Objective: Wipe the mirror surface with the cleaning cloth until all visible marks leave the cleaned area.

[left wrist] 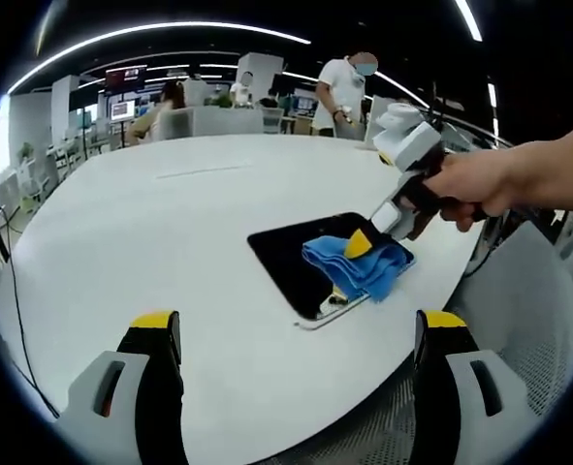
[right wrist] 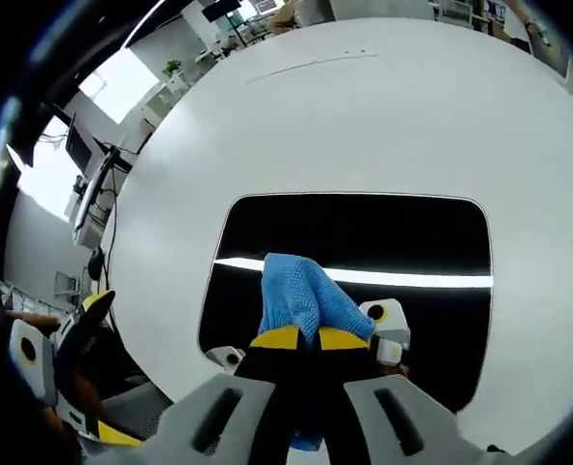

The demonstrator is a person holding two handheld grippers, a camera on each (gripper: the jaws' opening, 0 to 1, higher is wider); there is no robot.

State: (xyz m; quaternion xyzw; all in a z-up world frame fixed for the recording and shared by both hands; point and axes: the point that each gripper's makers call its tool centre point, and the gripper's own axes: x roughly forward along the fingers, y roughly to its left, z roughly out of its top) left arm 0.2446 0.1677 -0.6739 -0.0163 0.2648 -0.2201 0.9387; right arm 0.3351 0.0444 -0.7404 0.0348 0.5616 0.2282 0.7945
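The left gripper hangs wide open and empty over the white table, while the right gripper is closed on the blue cloth, pressing it on the dark mirror near the table edge.

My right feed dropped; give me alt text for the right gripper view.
The right claw, shut on a blue cloth, presses it on the dark rectangular mirror lying on a white table. The left claw shows at lower left.
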